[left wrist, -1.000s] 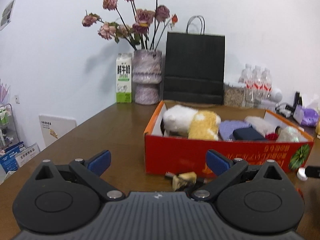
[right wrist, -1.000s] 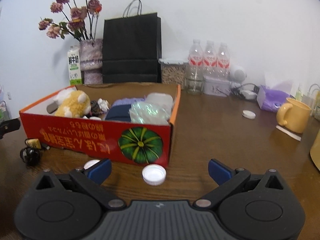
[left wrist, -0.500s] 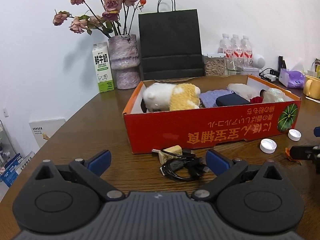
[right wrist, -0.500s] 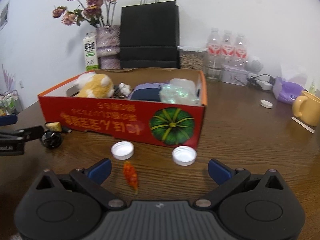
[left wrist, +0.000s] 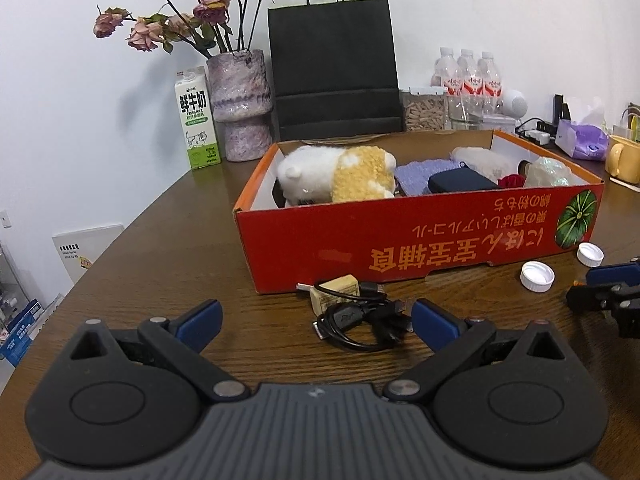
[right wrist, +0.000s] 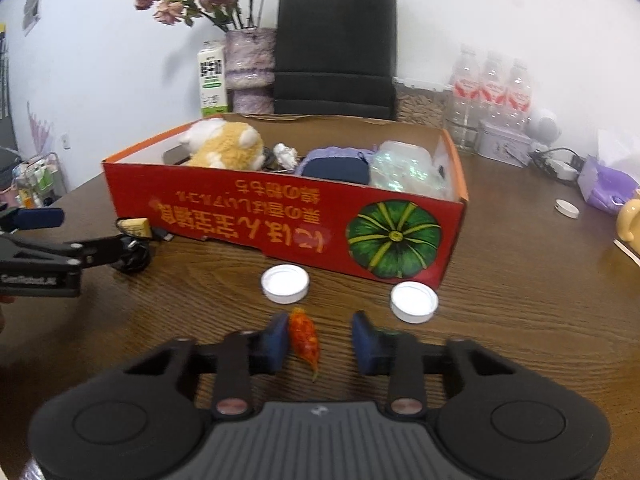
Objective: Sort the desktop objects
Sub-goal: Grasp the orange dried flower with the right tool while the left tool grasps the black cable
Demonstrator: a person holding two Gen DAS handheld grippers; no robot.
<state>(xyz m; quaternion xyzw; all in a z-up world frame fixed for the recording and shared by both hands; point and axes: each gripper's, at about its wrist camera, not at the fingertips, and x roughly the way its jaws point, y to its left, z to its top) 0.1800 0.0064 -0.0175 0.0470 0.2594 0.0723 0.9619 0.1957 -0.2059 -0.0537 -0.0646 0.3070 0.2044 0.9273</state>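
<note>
The right gripper (right wrist: 320,342) is sitting low over the table (right wrist: 520,300) with its jaws partly closed around the orange chili (right wrist: 305,336). The left pad is touching it and the right pad is standing clear, so nothing is pinched yet. To do this well, the jaws should probably be centring on the thick body rather than the thin tail, staying low and closing gently so the chili is not sliding out sideways. Just beyond it two white caps (right wrist: 285,283) (right wrist: 414,302) are lying on the wood, near the front wall of the red box (right wrist: 280,216), into which the chili is likely going.

The left gripper (left wrist: 316,320) is hovering with its jaws spread wide and empty, the black cable (left wrist: 360,322) lying between and just ahead of them, beside a small beige plug (left wrist: 334,292). Inside the box a plush toy (left wrist: 340,174) is lying among other things.
</note>
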